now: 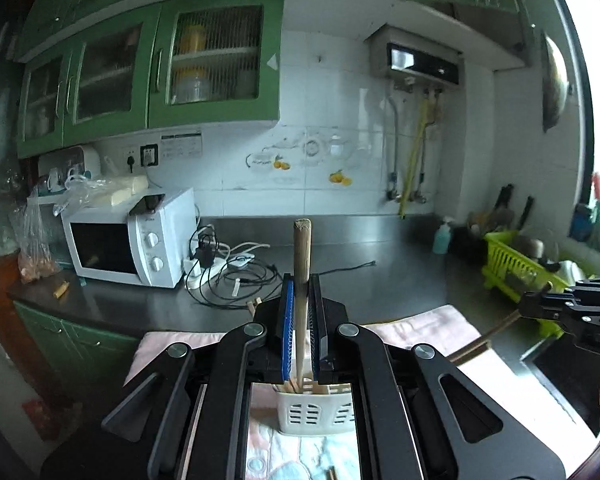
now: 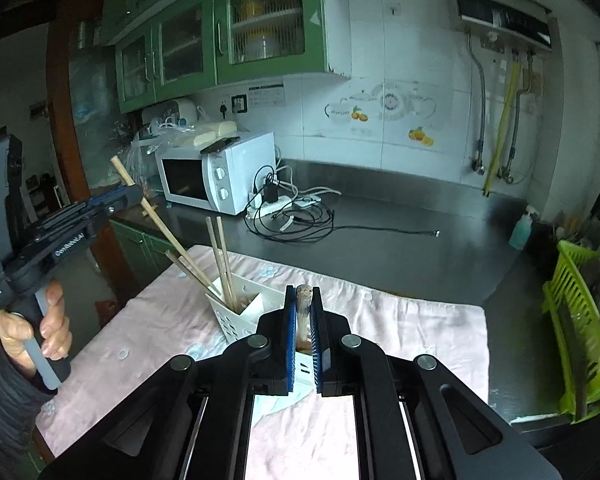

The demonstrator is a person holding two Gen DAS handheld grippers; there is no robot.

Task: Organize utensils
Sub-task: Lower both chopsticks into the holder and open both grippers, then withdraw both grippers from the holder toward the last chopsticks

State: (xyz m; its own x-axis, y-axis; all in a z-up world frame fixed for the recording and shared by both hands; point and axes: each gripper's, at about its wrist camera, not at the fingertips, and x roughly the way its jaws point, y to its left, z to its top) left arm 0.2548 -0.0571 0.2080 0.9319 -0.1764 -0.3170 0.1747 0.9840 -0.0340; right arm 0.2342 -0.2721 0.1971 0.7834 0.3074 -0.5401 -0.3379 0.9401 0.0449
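In the left wrist view, the left gripper [image 1: 302,296] is closed tight on one wooden chopstick [image 1: 301,256], which stands upright above the white utensil holder [image 1: 320,412] on the pink cloth [image 1: 428,324]. In the right wrist view, the right gripper [image 2: 302,312] is also closed, pinching another chopstick [image 2: 303,298] end-on. The holder, just left of it, carries several chopsticks [image 2: 220,256].

Left gripper [image 1: 300,312], right gripper [image 2: 303,320]: black angular linkage arms, round silver pivot screws, blue ribbed pads, white lettering along side. Dark sleeve [image 2: 4,400] at wrist.
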